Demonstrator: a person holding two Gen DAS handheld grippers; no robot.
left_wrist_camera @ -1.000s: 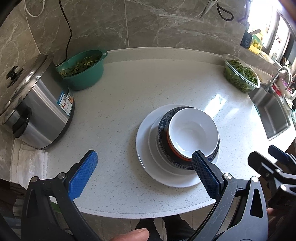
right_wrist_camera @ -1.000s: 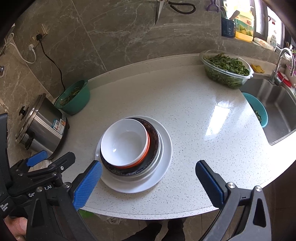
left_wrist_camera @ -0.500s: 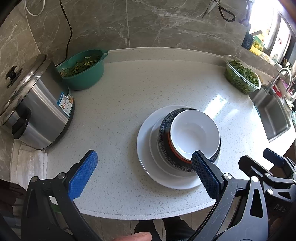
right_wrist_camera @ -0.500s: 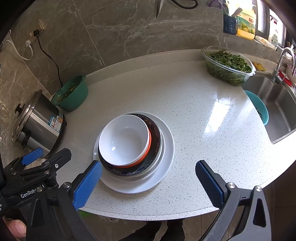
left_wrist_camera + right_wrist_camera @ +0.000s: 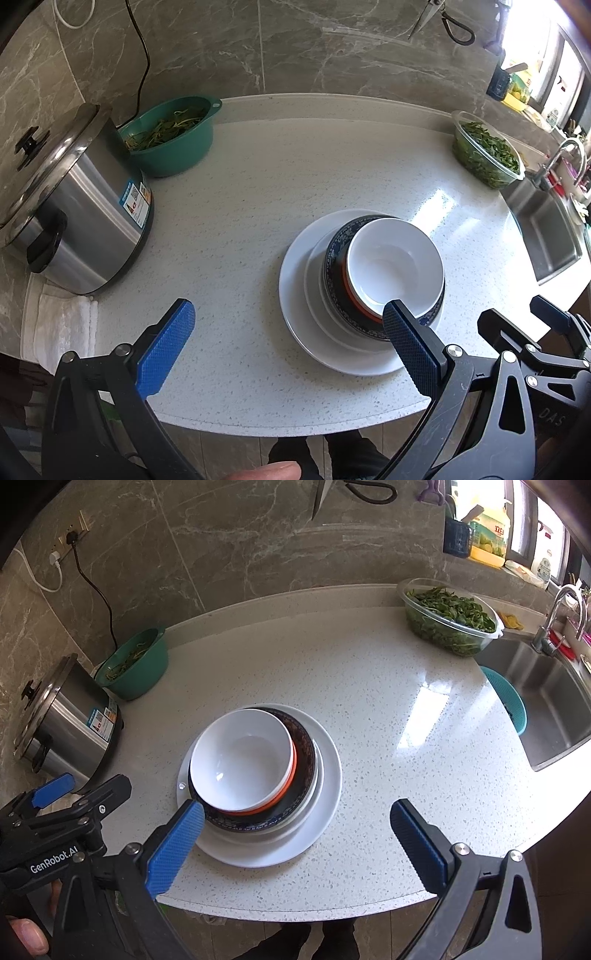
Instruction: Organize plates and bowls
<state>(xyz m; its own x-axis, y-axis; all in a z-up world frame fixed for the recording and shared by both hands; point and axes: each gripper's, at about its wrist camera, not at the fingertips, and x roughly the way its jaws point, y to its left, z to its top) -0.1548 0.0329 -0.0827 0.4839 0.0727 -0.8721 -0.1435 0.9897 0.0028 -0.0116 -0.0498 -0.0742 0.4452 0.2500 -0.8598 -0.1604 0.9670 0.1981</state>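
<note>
One stack of dishes stands near the counter's front edge. A white bowl sits on top, nested in an orange-rimmed bowl and a dark blue patterned bowl. Under them lie a smaller white plate and a large white plate. My left gripper is open, held above the counter's front edge left of the stack, nothing between its fingers. My right gripper is open too, hovering in front of the stack, empty.
A steel rice cooker stands at the left with a green basin of greens behind it. A clear bowl of greens sits at the back right beside the sink. A white towel lies front left.
Both grippers have drawn back slightly from the stack and stayed open. The stack has not moved.
</note>
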